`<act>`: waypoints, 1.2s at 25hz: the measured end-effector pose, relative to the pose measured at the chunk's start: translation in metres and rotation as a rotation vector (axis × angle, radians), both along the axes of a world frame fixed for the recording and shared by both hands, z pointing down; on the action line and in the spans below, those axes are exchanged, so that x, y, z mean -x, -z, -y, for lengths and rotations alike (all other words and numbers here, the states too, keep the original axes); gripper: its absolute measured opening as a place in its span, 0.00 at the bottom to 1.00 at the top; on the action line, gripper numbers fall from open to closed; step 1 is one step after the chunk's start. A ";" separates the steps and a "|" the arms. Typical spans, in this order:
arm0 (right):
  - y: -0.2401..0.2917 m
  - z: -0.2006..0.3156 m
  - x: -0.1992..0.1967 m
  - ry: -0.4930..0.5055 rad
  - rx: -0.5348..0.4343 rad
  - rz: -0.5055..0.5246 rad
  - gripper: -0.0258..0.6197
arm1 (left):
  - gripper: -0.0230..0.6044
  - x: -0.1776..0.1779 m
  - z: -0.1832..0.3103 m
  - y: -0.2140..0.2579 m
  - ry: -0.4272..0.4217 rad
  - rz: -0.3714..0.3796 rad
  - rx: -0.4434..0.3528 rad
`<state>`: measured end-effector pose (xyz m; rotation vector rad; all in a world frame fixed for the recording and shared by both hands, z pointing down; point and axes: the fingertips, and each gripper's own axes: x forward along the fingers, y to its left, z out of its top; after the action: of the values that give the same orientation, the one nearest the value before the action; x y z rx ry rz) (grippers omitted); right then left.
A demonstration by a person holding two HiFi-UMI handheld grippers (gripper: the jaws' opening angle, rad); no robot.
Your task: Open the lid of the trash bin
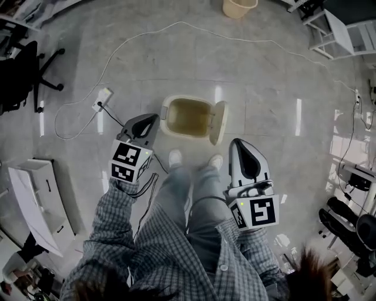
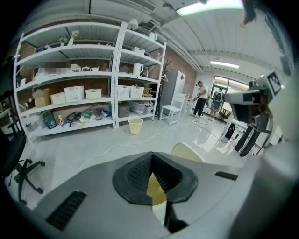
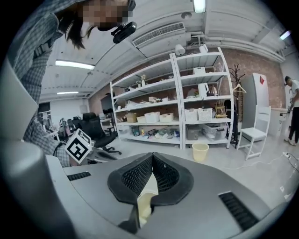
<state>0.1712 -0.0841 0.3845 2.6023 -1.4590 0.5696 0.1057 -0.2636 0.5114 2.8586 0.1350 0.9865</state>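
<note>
The cream trash bin stands on the floor just ahead of the person's shoes, and its inside shows. Its lid is swung up and stands on edge at the bin's right side. My left gripper hovers just left of the bin's rim, jaws closed, holding nothing. My right gripper hangs right of the lid and nearer to me, also shut and empty. In the left gripper view the raised lid rises beyond the closed gripper. In the right gripper view a strip of the cream bin shows below the closed gripper.
A power strip and a long white cable lie on the floor left of and behind the bin. A small yellow basket stands farther off. An office chair is at left, a white cabinet at lower left, storage shelves beyond.
</note>
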 end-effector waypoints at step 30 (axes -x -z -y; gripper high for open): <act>0.152 -0.003 -0.003 0.011 -0.094 -0.236 0.07 | 0.04 0.046 -0.016 0.251 -0.006 -0.404 -0.054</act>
<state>0.1741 -0.0809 0.2324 2.6206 -1.4550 0.1870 0.0598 -0.2474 0.2600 3.0696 0.1526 0.4065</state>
